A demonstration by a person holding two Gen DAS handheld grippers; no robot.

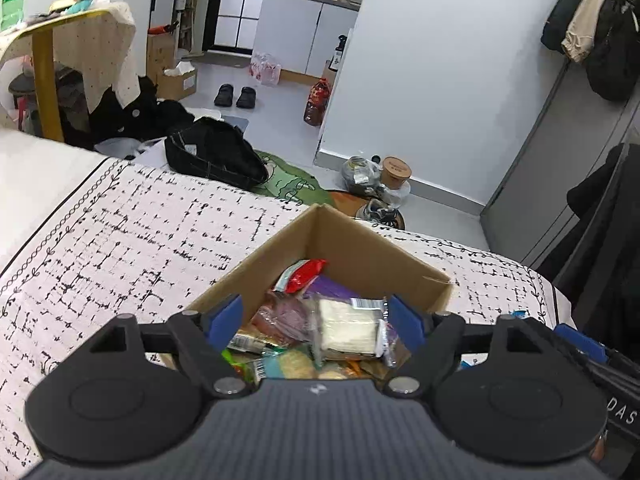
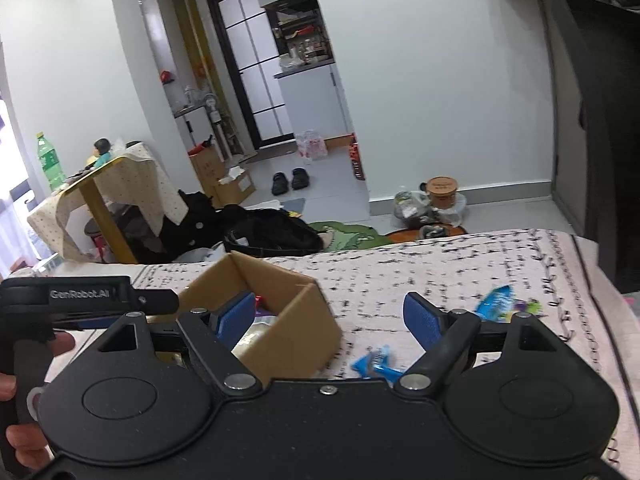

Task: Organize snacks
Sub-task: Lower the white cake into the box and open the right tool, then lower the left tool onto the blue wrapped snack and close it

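Cardboard box [image 1: 360, 248] sat mostly filled, two blue packets [image 2: 376, 360] remained lower right, and both my tongs [image 1: 316, 320] [image 2: 330, 320] gaped empty.

One cardboard box [image 2: 288, 332], two blue snack packets [image 2: 376, 362] outside it, two slippers [image 2: 290, 180].

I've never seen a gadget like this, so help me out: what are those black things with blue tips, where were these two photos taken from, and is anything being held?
Each is a hand-held two-finger gripper with a camera looking along its blue-padded fingers. One photo is from the left gripper, above an open brown cardboard box full of wrapped snacks. The other is from the right gripper, beside that box, facing blue snack packets loose on the white, black-patterned bedcover. Both grippers are open and hold nothing.
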